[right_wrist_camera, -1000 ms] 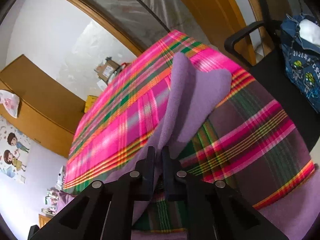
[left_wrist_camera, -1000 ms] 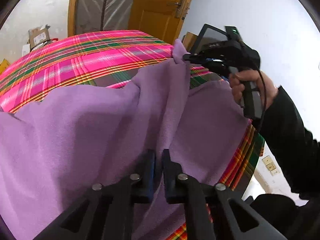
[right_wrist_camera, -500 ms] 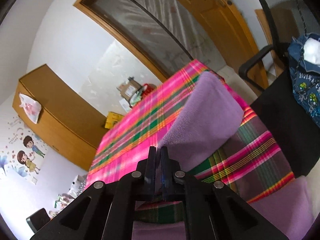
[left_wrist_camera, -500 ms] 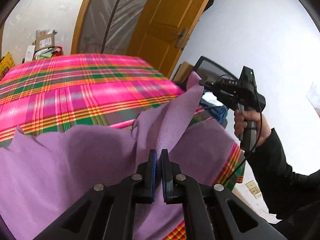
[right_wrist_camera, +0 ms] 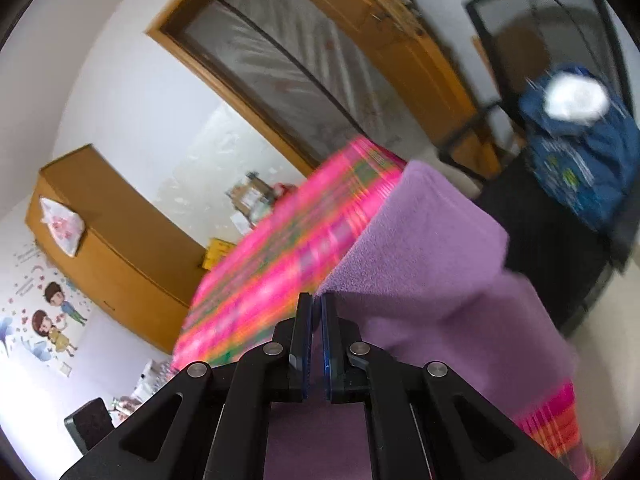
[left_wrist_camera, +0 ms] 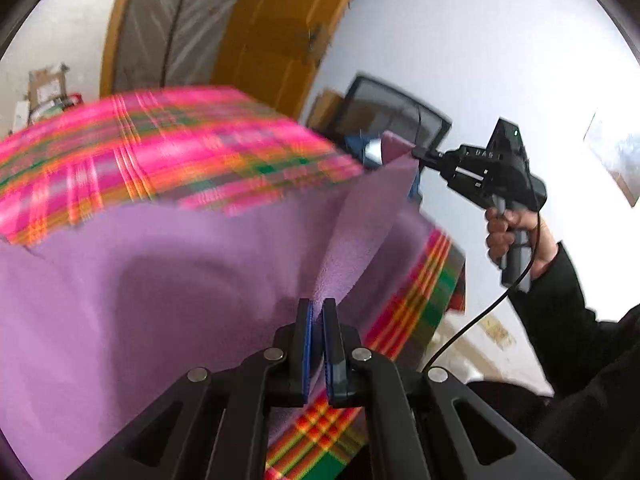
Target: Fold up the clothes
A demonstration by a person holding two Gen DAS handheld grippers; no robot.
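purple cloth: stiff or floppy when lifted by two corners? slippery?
Likely floppy: the purple cloth sags in soft folds between the left gripper and the right gripper, each shut on an edge. Probably light, since thin pinches carry it. Its nap looks fleecy in the right wrist view, so probably not slippery on the plaid cover.

Both wrist cams look down-forward along their fingers, close over the plaid table point(left_wrist_camera: 168, 148). Shared: purple cloth point(left_wrist_camera: 160, 280), door point(right_wrist_camera: 404, 40), chair point(right_wrist_camera: 560, 20).

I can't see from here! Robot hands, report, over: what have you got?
Left gripper and right gripper both shut on the purple cloth. Cloth lifted, stretched between them over the plaid table cover. Nothing in the way.
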